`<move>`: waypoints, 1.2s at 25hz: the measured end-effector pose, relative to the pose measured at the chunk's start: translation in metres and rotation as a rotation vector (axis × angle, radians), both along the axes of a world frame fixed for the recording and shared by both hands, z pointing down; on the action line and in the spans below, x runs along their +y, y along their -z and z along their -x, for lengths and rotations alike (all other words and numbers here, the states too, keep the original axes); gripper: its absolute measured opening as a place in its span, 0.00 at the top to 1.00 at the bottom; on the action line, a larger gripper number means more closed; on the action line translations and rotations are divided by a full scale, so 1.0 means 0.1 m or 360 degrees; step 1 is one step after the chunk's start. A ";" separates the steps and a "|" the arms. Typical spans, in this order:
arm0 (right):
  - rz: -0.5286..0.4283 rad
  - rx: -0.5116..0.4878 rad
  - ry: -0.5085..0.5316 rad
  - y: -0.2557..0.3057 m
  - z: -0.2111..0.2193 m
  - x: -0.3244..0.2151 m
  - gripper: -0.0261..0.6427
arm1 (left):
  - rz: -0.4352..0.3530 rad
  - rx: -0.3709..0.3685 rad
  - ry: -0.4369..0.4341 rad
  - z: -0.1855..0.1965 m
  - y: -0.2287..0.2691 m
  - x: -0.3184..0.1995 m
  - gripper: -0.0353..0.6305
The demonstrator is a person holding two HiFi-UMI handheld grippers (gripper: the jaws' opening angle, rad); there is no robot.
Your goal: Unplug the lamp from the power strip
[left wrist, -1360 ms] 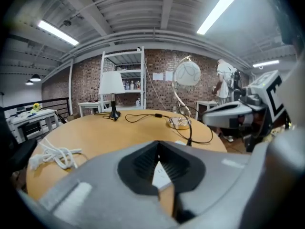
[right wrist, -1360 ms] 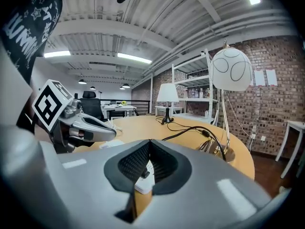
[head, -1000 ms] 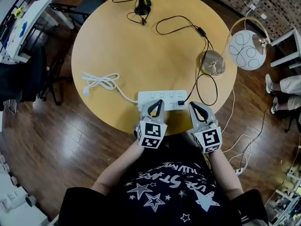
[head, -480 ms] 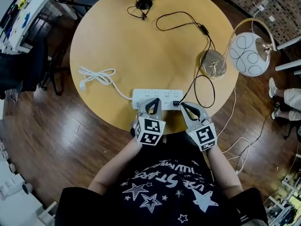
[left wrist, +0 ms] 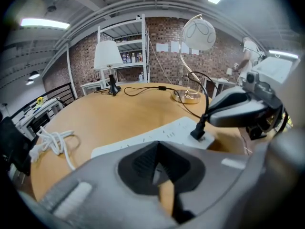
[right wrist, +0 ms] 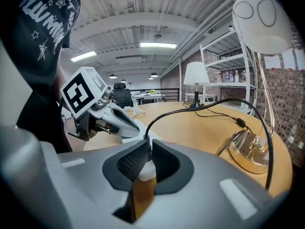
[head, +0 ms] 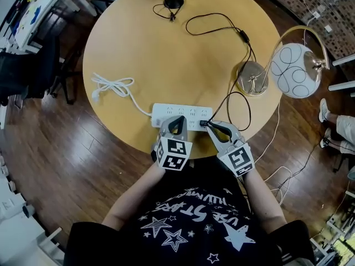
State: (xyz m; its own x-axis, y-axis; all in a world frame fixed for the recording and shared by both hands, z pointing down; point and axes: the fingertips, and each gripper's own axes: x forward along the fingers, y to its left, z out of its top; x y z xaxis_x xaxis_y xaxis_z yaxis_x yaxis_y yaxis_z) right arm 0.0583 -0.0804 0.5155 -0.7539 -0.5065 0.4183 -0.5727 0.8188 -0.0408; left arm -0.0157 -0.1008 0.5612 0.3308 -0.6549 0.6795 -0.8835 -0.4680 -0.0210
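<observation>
So your right claw (head: 212, 124), just cracked open to a narrow gap, has the lamp plug (head: 203, 123) right at its tips, not pinched. Your left claw (head: 178, 119) is closed and empty over the power strip (head: 165, 111).

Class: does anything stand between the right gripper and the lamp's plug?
Nothing visible does. The right gripper reaches the black plug; its jaws have just been opening, the plug between their tips.
</observation>
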 end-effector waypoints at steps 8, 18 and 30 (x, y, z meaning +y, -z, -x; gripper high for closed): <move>-0.0021 0.0091 0.0195 -0.13 0.10 0.03 0.76 | 0.0030 -0.0010 0.0002 -0.08 0.02 -0.02 0.94; -0.0036 0.0209 0.0305 -0.23 0.22 -0.03 0.76 | 0.0041 0.0025 0.0060 -0.07 0.00 -0.03 0.94; -0.0002 0.0315 0.0434 -0.27 0.27 -0.02 0.82 | 0.0039 0.0041 0.0077 -0.07 -0.01 -0.03 0.94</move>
State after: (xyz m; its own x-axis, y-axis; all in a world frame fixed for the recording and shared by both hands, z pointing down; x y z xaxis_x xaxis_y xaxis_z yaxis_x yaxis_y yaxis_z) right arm 0.0315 -0.0826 0.5430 -0.7661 -0.2979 0.5695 -0.3291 0.9429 0.0504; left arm -0.0089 -0.1039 0.5621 0.3165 -0.6537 0.6874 -0.9053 -0.4246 0.0131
